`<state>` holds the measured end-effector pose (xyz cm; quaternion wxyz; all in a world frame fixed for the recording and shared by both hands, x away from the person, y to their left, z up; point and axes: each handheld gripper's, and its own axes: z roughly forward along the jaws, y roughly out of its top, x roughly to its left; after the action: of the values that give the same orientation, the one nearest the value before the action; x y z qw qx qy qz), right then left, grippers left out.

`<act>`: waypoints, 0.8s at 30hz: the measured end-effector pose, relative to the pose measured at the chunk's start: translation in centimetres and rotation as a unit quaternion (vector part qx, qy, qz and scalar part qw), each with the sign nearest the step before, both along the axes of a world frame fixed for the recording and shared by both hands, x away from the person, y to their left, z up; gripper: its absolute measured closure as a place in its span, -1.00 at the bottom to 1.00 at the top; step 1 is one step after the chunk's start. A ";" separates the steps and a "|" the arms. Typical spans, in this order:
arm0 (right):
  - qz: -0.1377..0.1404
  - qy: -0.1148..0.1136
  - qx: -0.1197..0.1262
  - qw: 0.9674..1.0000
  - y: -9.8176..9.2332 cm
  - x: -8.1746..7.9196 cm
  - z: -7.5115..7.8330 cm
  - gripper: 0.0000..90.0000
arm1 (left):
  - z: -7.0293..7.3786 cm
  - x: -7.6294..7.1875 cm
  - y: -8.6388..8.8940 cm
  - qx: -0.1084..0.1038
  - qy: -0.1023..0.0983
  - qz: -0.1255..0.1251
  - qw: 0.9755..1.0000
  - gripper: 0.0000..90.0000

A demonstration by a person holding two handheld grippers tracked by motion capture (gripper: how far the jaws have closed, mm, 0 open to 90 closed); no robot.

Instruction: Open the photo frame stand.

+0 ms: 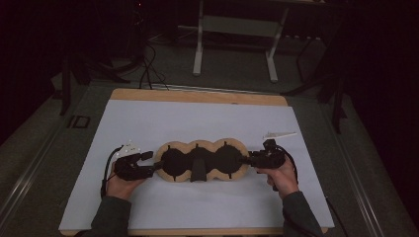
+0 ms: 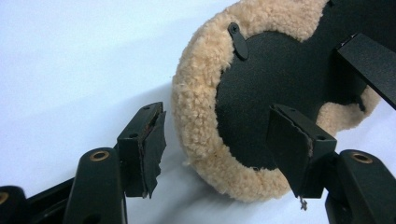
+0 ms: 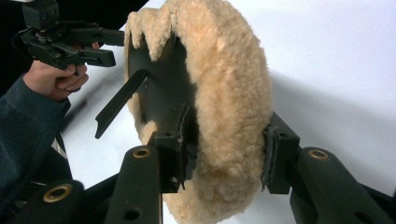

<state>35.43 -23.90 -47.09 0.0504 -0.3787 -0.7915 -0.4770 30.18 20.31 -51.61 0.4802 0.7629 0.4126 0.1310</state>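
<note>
A long three-lobed pad (image 1: 177,160) with a tan fleece rim and a black backing lies on the white sheet (image 1: 197,118), a black strap (image 1: 198,170) across its middle. My left gripper (image 1: 150,164) is at its left end. In the left gripper view that gripper (image 2: 222,149) stands open astride the fleece rim (image 2: 196,107), with the pads clear of it. My right gripper (image 1: 248,160) holds the right end. In the right gripper view it (image 3: 226,154) is shut on the fleece rim (image 3: 229,79), which stands raised on edge there. The other hand and its gripper (image 3: 65,42) show farther off.
The sheet covers a wooden tabletop (image 1: 197,96). A small white piece (image 1: 279,134) lies on the sheet, behind the right gripper. A pale table frame (image 1: 234,44) and cables (image 1: 148,64) stand on the dark floor beyond the table.
</note>
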 end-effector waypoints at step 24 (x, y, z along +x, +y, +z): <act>0.023 -0.027 -0.033 0.999 -0.2 -0.4 -0.6 0.27 | -1.6 1.9 -0.6 -0.025 0.058 -0.062 0.996 -0.05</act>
<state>35.06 -24.10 -47.65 0.0272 -0.3492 -0.8163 -0.4592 32.03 19.74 -53.17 0.4815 0.7811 0.3948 0.0469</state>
